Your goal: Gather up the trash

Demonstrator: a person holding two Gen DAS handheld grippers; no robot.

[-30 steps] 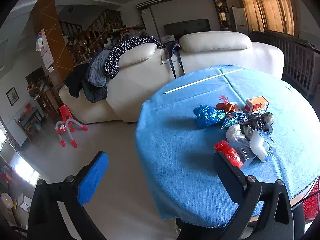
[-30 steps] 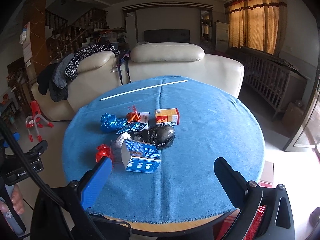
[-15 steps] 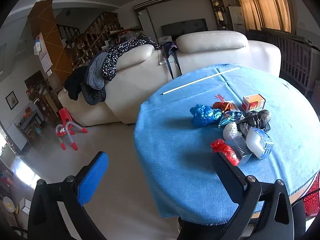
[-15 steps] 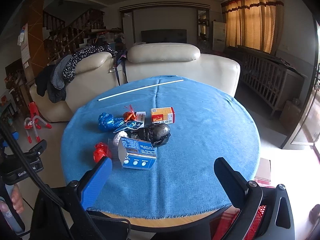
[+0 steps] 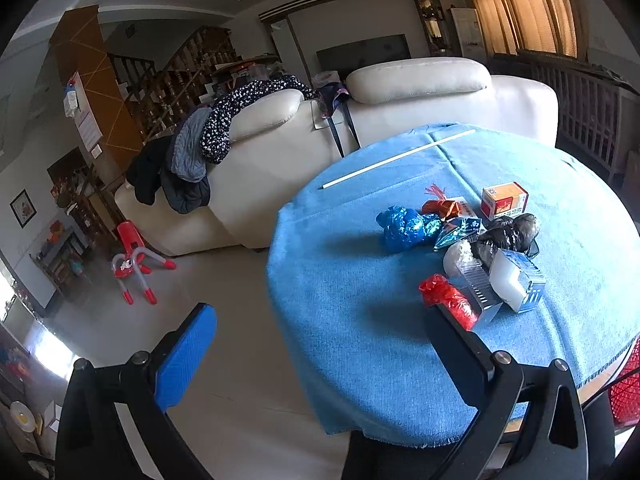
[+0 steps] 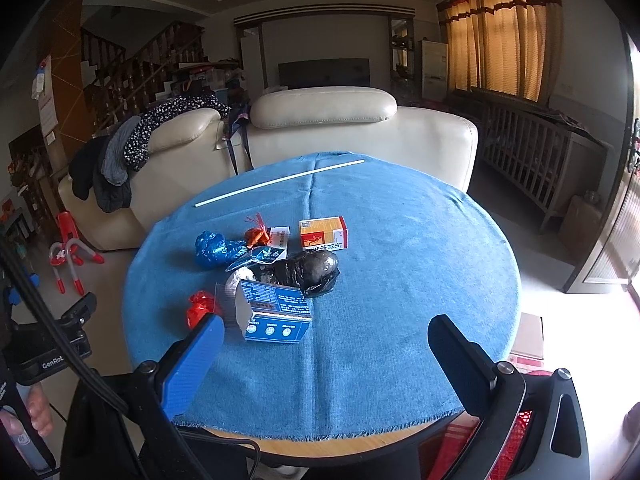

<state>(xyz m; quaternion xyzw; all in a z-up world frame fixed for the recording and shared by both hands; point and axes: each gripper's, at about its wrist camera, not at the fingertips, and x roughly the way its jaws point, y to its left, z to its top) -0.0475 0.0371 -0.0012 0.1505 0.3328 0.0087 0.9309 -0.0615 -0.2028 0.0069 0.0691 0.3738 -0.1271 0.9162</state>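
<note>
The left claw (image 5: 320,328) is spread wide and holds nothing; its blue-padded finger hangs over the floor (image 5: 224,304) off the tabletop's edge, while the dark finger reaches in over the blue cloth, its tip just beside a crumpled red wrapper (image 5: 447,298). The right claw (image 6: 326,336) is also spread and empty, both fingers low over the near edge of the round tabletop (image 6: 400,280).

From the right claw, the trash sits in a cluster toward 11 o'clock. Nearest is an open blue-and-white carton (image 6: 274,314), just beyond the blue finger's tip. At the carton's 9 o'clock lies the red wrapper (image 6: 200,307). At its 1 o'clock, touching or nearly so, is a knotted black plastic bag (image 6: 310,268). A clear plastic piece (image 6: 237,278) shows behind the carton's left corner. Farther out, at 11 o'clock from the carton, lies a crumpled shiny blue wrapper (image 6: 214,249), with a small orange wrapper (image 6: 256,234) and a white label card (image 6: 279,237) just beside it. A small red-and-yellow box (image 6: 323,233) stands beyond the black bag, at its 12 o'clock, a little apart.

Well beyond the cluster, a thin white stick (image 6: 280,182) lies slanted across the far part of the cloth. Behind the tabletop is a cream sofa (image 6: 360,136) with clothes (image 6: 120,156) draped over its left end. At the lower left of the right view, a hand (image 6: 40,408) grips the other claw's handle.
</note>
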